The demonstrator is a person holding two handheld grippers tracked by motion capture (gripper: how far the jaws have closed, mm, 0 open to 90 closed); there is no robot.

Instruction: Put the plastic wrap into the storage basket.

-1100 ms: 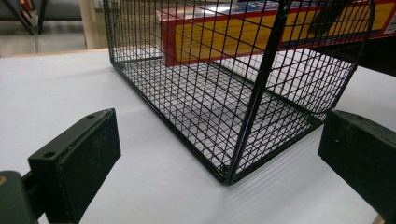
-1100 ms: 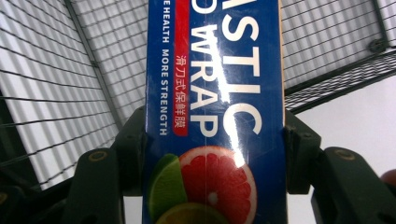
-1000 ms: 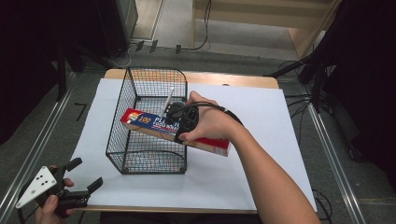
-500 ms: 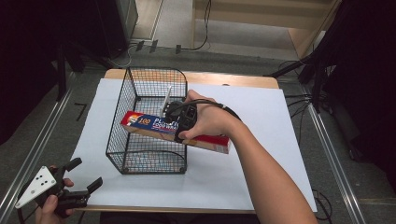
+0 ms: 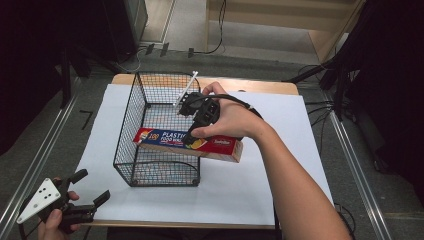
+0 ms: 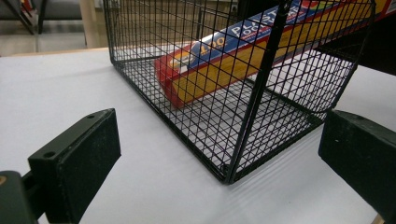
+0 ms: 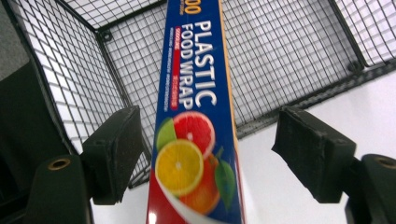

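A black wire basket [image 5: 131, 125] stands on the white sheet. A long box of plastic food wrap [image 5: 222, 147] lies tilted across the basket's right rim, with its left end down inside and its right end sticking out. My right gripper [image 5: 196, 131] hovers over the box's middle. In the right gripper view this gripper [image 7: 212, 154] is open and the box [image 7: 196, 93] runs between the jaws, apart from both pads. My left gripper [image 5: 90, 192] is open near the table's front left corner. The left gripper view has the basket [image 6: 261, 93] and the box [image 6: 219, 60] ahead of that gripper [image 6: 219, 158].
A white sheet [image 5: 280, 190] covers most of the wooden table [image 5: 250, 85]. Metal rails run along the floor on both sides. Cables and dark furniture stand beyond the far edge.
The box has sunk a little lower onto the basket. The right hand has lifted slightly away from it. The left gripper has barely moved.
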